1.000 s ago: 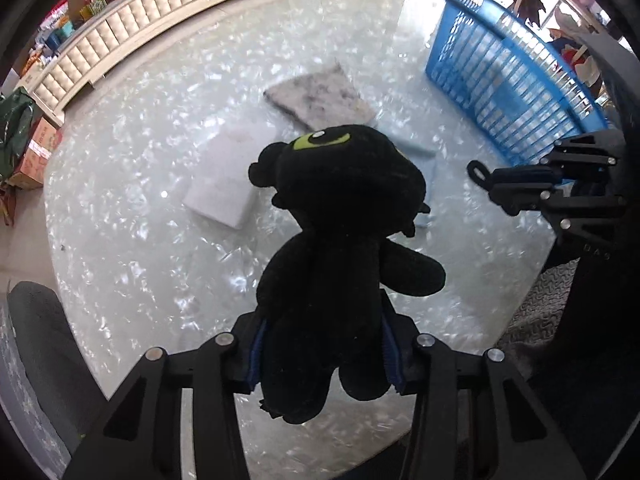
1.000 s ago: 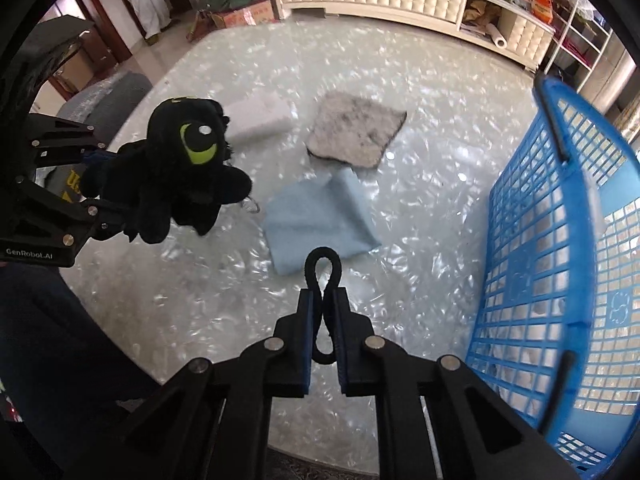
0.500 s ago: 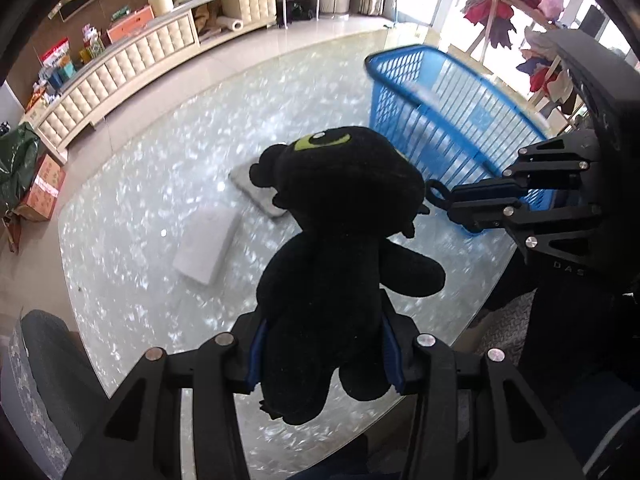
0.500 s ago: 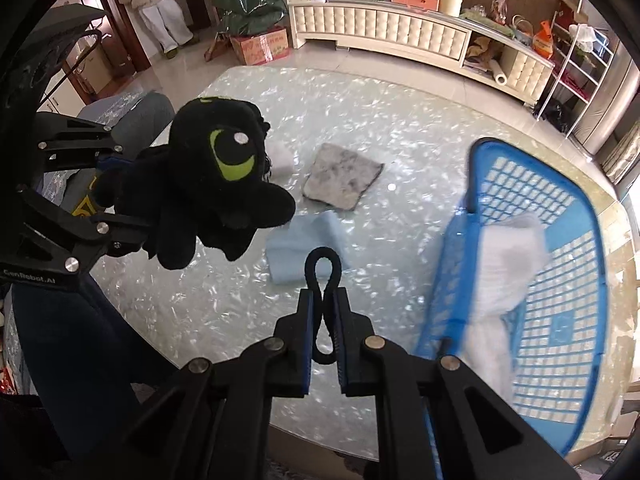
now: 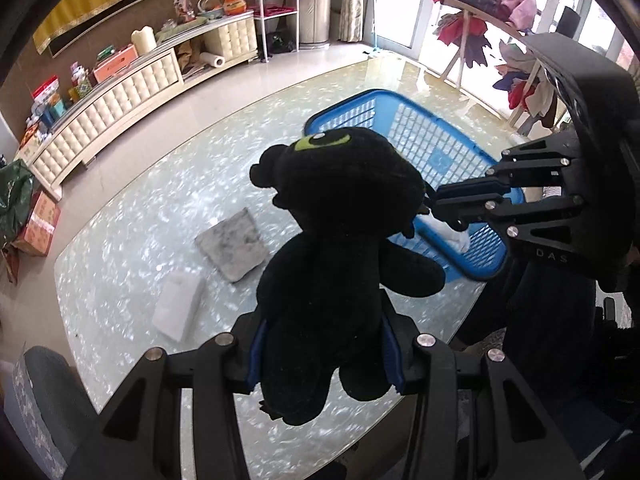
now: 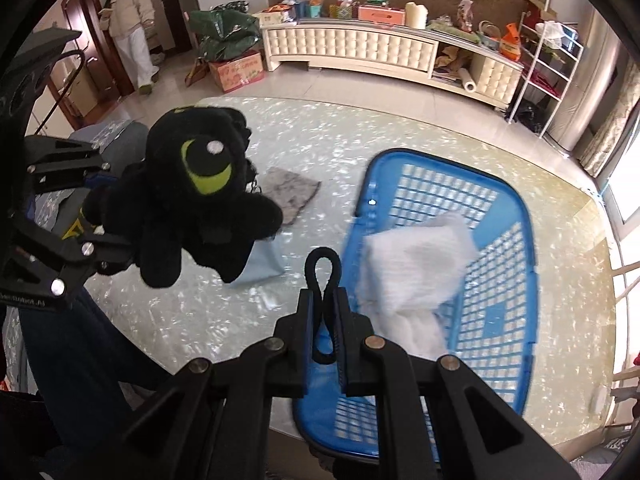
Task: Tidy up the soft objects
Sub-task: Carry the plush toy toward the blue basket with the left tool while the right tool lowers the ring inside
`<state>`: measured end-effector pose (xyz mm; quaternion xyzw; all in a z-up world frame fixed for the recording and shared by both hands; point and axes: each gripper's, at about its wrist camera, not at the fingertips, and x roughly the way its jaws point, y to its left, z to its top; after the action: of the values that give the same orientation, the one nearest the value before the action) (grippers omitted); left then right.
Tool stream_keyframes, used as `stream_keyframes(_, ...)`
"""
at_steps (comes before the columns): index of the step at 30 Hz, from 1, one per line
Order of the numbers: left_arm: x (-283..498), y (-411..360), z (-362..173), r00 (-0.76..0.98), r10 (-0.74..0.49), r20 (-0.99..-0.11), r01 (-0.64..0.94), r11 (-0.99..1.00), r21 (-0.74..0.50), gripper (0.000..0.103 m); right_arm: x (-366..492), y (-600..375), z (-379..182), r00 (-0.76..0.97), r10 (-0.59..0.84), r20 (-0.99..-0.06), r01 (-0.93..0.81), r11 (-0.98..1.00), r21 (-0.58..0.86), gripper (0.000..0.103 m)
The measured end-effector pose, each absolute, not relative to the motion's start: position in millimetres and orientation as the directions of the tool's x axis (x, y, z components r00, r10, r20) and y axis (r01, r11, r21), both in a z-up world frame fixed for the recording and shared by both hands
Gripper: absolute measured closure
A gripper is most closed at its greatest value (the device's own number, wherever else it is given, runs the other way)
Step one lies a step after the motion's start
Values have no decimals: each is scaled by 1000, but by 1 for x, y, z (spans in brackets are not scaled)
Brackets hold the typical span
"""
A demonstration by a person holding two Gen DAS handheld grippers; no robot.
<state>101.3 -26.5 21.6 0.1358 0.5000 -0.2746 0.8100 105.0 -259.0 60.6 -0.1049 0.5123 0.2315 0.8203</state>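
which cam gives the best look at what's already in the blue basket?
Right wrist view: it looks down into the blue basket, showing the white cloth lying inside. The left wrist view shows only a small white patch of it, mostly hidden behind the black plush and the right gripper.

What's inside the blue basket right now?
A crumpled white cloth lies inside the blue basket. The right gripper hides the basket's near corner, so anything there cannot be seen.

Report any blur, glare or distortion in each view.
Left wrist: fisheye bends the cabinet; windows blow out top right; plush toy sharp. Right wrist: blue basket and white cloth motion-smeared; black loop crisp; dark vignette corners.
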Motion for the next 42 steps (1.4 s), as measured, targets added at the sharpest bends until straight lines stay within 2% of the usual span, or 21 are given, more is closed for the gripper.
stream_keyframes(11,107,-68,17,311,-340,-888,620,781,-81,59,117,-298,42,358,218,-908,-398,915,63,94)
stream_keyframes(18,117,-83,14,298,-354,-886,628,772,-97,59,126,-319,9,294,148,-944,-328,943,46,94)
stream_keyframes(39,135,-102,2,266,-373,-889,639,758,-127,59,150,-297,-32,240,58,-969,-349,937,-31,94)
stream_keyframes(41,134,-101,3,269,-376,-887,638,760,-129,59,154,-298,-35,244,58,-968,-346,938,-31,89)
stream_keyframes(42,134,-101,4,269,-377,-886,639,758,-129,59,153,-298,-36,245,60,-968,-342,939,-29,81)
